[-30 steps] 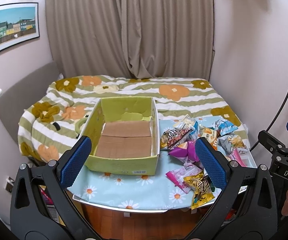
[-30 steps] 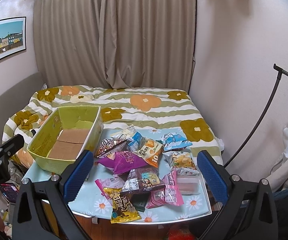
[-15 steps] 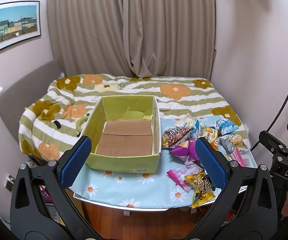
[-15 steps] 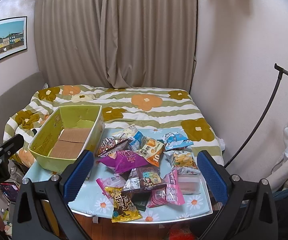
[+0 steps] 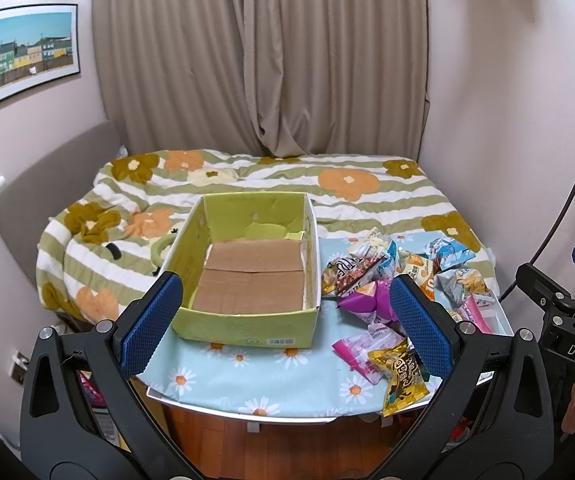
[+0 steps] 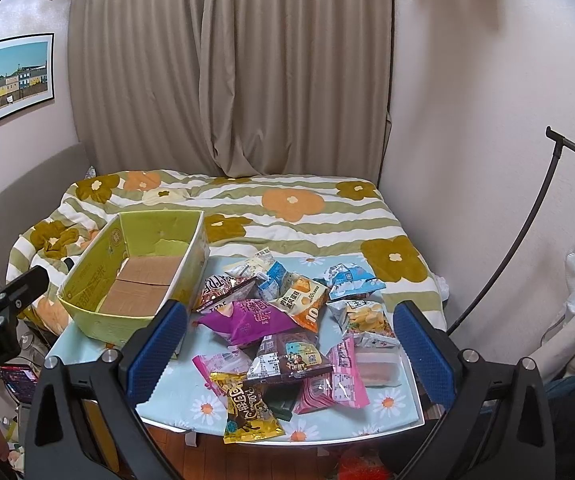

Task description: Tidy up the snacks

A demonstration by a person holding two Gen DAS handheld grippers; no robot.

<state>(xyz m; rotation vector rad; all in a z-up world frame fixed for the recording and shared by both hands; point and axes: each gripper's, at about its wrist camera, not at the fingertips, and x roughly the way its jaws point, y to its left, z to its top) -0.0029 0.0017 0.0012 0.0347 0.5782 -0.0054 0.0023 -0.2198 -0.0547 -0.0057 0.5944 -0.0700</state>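
Note:
A lime-green cardboard box [image 5: 247, 320] with nothing in it stands on the left of a small table [image 5: 191, 376] covered by a daisy-print cloth; it also shows in the right wrist view as the box [image 6: 99, 316]. A pile of several snack packets [image 6: 287, 328] lies right of it, among them a purple packet [image 6: 247, 320] and a yellow one [image 6: 247, 412] at the front edge. In the left wrist view the pile [image 5: 383, 292] is partly behind a finger. My left gripper [image 5: 285, 324] hangs open before the box. My right gripper [image 6: 291, 354] is open above the table's near edge, holding nothing.
Behind the table lies a bed [image 6: 287, 208] with a flowered, striped cover, with curtains [image 6: 227, 72] at the back wall. A black stand pole [image 6: 527, 236] curves up at the right. Wooden floor [image 5: 279, 448] shows below the table's near edge.
Both views have drifted slightly; the box and packets sit a little differently in frame. Nothing was taken hold of, and both grippers stay open.

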